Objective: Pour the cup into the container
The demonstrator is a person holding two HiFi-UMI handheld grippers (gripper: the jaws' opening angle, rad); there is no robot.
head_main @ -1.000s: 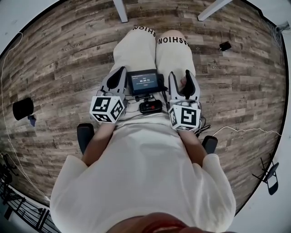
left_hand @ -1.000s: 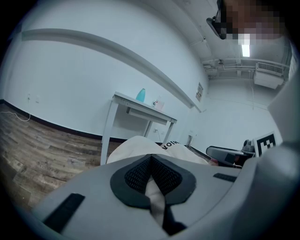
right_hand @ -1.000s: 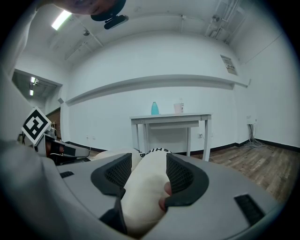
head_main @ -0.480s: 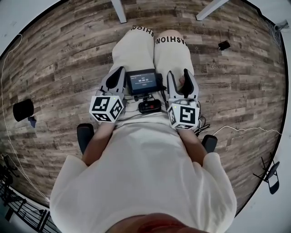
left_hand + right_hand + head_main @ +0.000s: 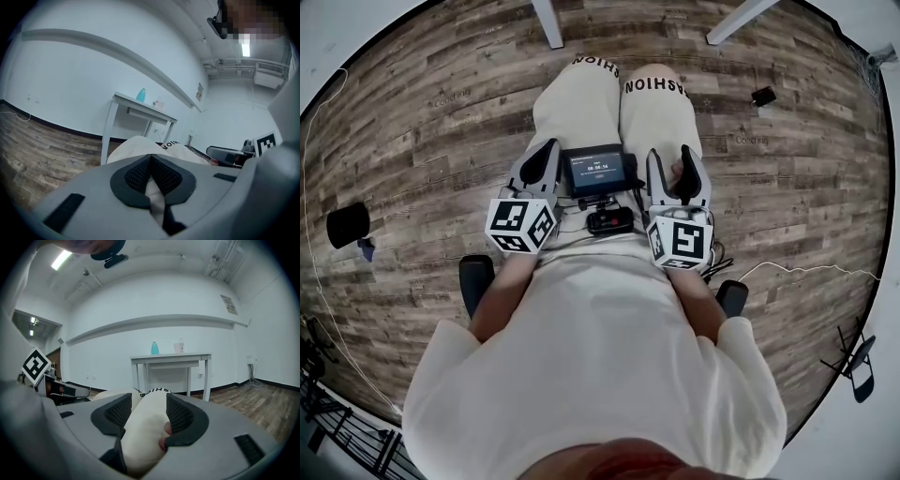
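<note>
1. The person is seated with both tools resting on the lap. The left tool (image 5: 546, 155) has its jaws pressed together with nothing in them.
2. The right tool (image 5: 672, 157) has its jaws apart and grips nothing. The trouser leg (image 5: 140, 427) shows through the gap. There is a small pinkish bit by one jaw, and I can't tell what it is.
3. A small screen (image 5: 598, 169) sits on the lap between the two tools.
4. The task's things are well away from both tools, on a white surface (image 5: 171, 356) across the wood floor (image 5: 431, 159). The blue container (image 5: 154, 348) and the pale cup (image 5: 180, 347) stand upright there, near each other but apart.
5. Both are tiny in the gripper views. I can't see whether the cup holds anything or whether the container's top is open. The scene fits a full cup waiting beside the container as well as an emptied cup set back beside it.
6. Handling, as a judgement:
   - The cup looks small and light, and probably thin-walled, so a hard squeeze could dent it or slop the contents.
   - Take hold at mid-wall from the side, below the rim, with jaws level and the cup upright.
   - The smooth wall may slip, so seat it well between the jaws.
7. The container tapers toward the top, so its mouth is likely narrow and a pour would need a slow, close tilt. It may be light enough to tip if the cup knocks it.
</note>
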